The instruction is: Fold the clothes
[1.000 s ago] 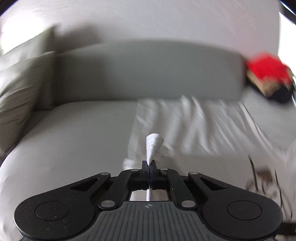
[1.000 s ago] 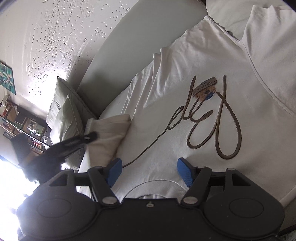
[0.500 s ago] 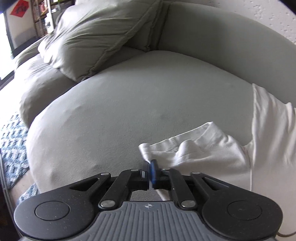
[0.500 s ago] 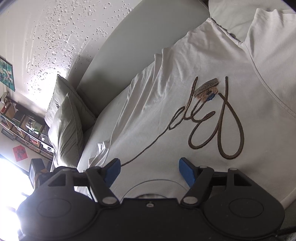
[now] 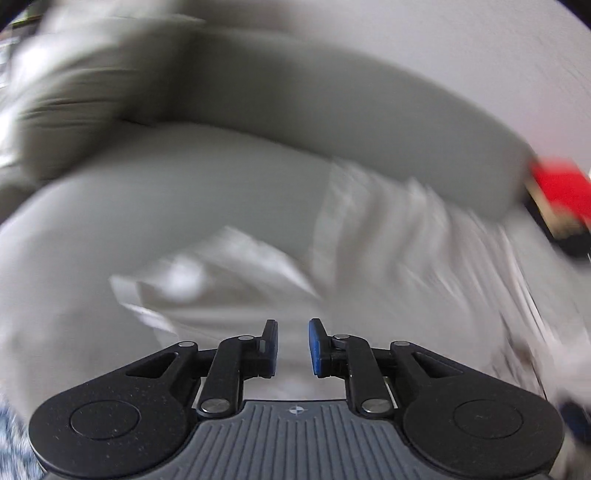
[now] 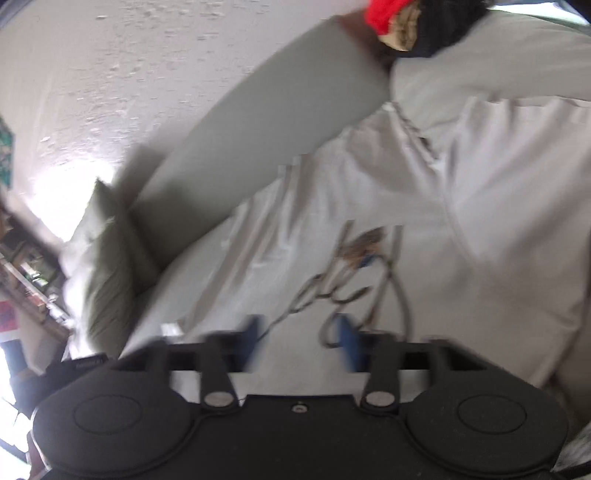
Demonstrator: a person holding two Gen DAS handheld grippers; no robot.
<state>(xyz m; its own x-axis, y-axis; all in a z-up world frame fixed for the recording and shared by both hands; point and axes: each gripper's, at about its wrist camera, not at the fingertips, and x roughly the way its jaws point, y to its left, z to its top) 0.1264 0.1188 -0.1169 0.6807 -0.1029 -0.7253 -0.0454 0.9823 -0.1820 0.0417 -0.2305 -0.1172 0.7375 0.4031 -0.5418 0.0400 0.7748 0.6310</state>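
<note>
A white T-shirt (image 6: 424,206) with a brown looping script print (image 6: 354,280) lies spread on the grey sofa (image 5: 184,192), its sleeve (image 5: 221,266) reaching left just beyond the left claw (image 5: 293,349). That claw's jaws stand slightly apart, gripping nothing. The right claw (image 6: 299,341), blurred, has just been closing; its jaws remain apart over the shirt's near edge, not pinching cloth. A red and black bundle (image 6: 406,22) sits at the sofa's far right.

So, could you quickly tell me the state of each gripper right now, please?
Left gripper: open, jaws just parted, nothing between them; white T-shirt lies ahead.
Right gripper: open, jaws just closing, nothing visibly gripped.
</note>
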